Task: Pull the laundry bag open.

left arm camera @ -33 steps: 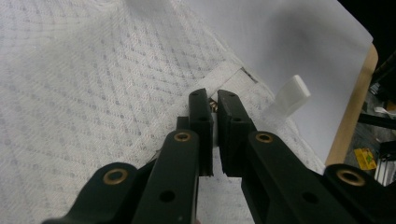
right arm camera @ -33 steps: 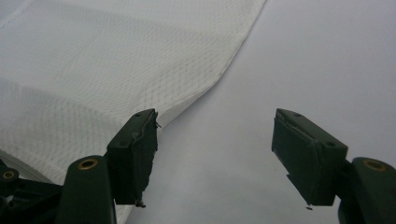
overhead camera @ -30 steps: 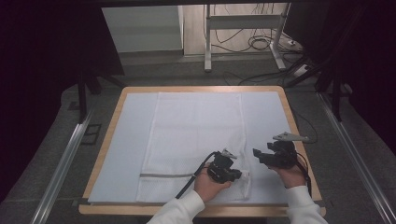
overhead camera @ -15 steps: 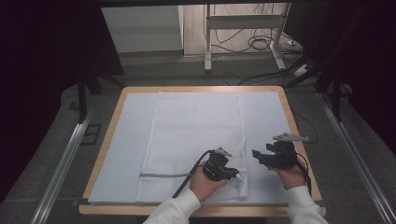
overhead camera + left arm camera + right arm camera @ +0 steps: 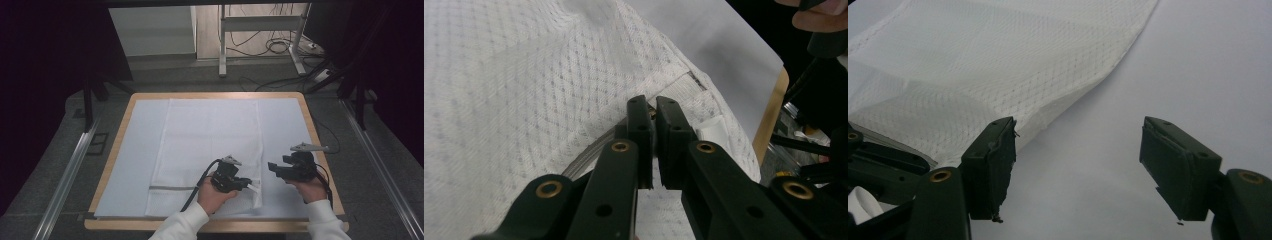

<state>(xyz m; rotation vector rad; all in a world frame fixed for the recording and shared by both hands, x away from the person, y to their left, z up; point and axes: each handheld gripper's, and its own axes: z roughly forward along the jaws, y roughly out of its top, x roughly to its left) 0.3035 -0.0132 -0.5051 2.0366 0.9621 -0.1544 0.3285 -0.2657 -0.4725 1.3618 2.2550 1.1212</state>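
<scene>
Left claw (image 5: 248,185) shifted a little toward the left across the near edge since the earlier frames, dragging the cloth corner with it; right claw (image 5: 274,167) kept its place.

Left claw: jaws pinched nearly together on the near right corner of the white mesh-weave fabric piece (image 5: 210,145), at the seam beside a small white tag (image 5: 714,131). Grey band (image 5: 172,188) along the hem ran away from the claw toward the left. Right claw: jaws wide, nothing between them, held just off the cloth's right edge above the pale blue sheet (image 5: 285,120) covering the wood-rimmed worktop (image 5: 312,130).

Progress, by judgement: fold looked barely begun. Corner lifted and slightly puckered under the left claw; remainder of the cloth lay flat ahead of both claws. Right claw had yet to take any hold; second corner or edge remained to be gripped, then the carry-over.

Orientation: cloth a long rectangle, long axis running away from the claws toward the far rim, hem end nearest the person.
</scene>
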